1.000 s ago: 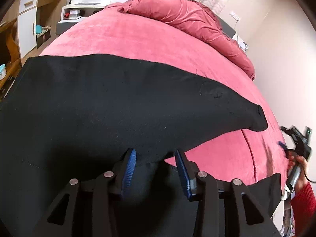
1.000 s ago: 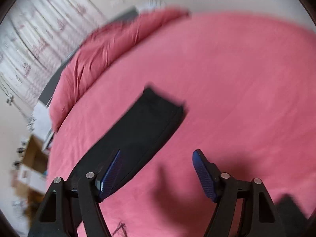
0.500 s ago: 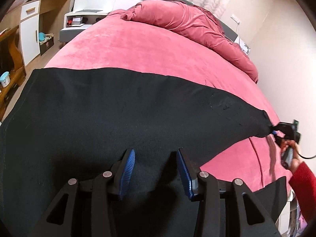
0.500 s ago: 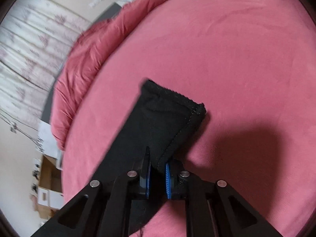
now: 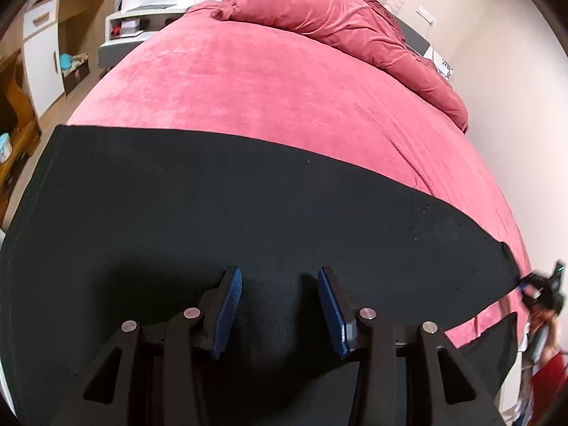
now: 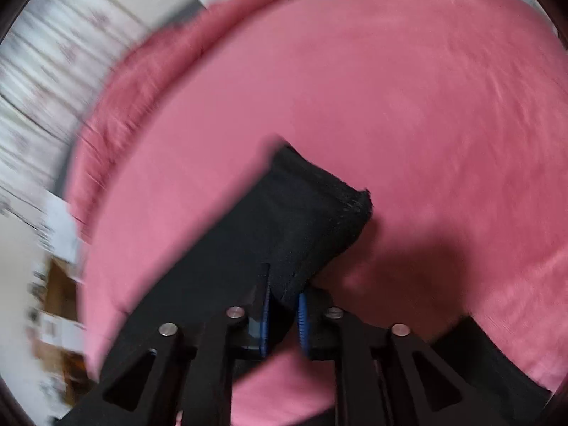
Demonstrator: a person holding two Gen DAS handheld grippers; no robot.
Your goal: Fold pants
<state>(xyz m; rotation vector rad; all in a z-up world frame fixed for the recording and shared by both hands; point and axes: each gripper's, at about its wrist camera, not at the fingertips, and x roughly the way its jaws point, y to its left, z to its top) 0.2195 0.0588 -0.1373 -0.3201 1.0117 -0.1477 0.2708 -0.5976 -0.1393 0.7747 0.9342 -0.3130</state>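
Black pants [image 5: 248, 213] lie spread across a pink bed [image 5: 266, 81]. In the left wrist view, my left gripper [image 5: 280, 284] hovers over the wide part of the pants with its blue pads apart, dark cloth beneath them. At the far right, my right gripper [image 5: 543, 287] holds the end of one leg, with a red sleeve [image 5: 546, 372] behind it. In the blurred right wrist view the leg's hem [image 6: 319, 206] rises from between the pads of the right gripper [image 6: 284, 305]. Those jaws are opening slightly, and the cloth is still pinched between them.
A rumpled pink duvet [image 5: 337, 21] lies along the bed's far side. Wooden cupboards and shelves [image 5: 39, 42] stand at the left, a wall close on the right. Another black piece of cloth [image 5: 497, 348] hangs at the bed's near right edge.
My right gripper closed on the leg's end and has pulled it toward the bed's near right edge. My left gripper has moved further in over the pants, jaws unchanged.
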